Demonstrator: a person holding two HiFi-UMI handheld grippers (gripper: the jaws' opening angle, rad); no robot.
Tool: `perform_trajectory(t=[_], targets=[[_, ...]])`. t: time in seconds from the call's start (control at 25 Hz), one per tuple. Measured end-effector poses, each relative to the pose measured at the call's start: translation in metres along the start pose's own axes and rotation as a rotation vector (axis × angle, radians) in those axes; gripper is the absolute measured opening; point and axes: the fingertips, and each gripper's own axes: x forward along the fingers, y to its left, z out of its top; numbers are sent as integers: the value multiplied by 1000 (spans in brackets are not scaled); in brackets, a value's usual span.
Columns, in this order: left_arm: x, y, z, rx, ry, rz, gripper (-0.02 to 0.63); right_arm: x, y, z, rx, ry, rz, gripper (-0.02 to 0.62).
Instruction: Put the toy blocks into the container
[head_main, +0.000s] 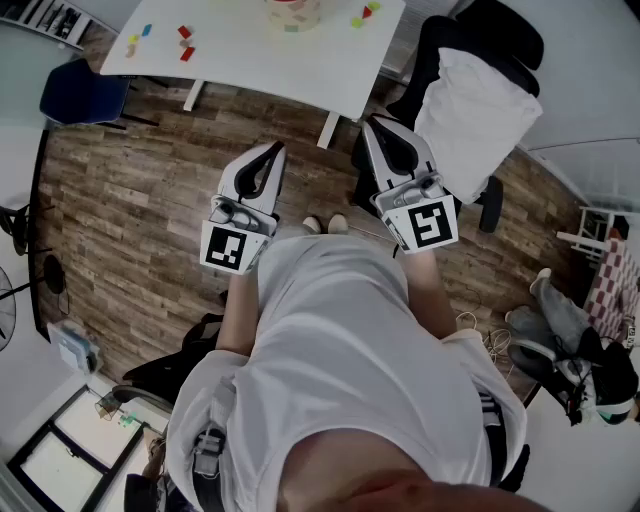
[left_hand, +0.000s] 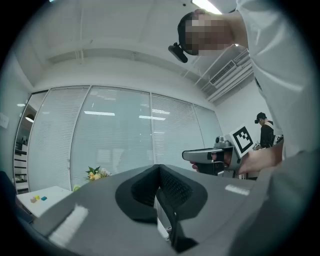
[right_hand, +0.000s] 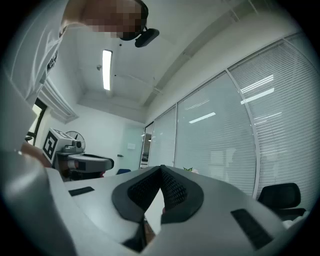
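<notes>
Toy blocks (head_main: 187, 53), small, red, yellow, blue

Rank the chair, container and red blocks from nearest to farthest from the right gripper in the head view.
1. Chair, just right of the right gripper.
2. Container, ahead on the table.
3. Red blocks, toward the table's left end.
</notes>
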Motion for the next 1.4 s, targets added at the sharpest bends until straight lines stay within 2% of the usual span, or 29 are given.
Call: perform_trajectory(t=[0.2,0.4,0.6,1.04,1.24,1.4], targets=[[4,-4,3,-15,5,-7,-3,-9,-2,-12,-15,47,-6,-3],[5,-7,3,-19,15,-9,-3,-8,-1,-10,-2,40,-7,-3],[0,-2,-5,-28,45,5,-3,-9,-6,-13,2,35,-38,0],[-8,7,-18,1,74,48,-3,-10,-19,-42,30,81,-20,0],[9,29,-28,10,67,36,-3,15,-31,-47,19,89,-17,0],[36,66,-41,-27,47,40,-3,52,-49,-57,4,111,-24,0]])
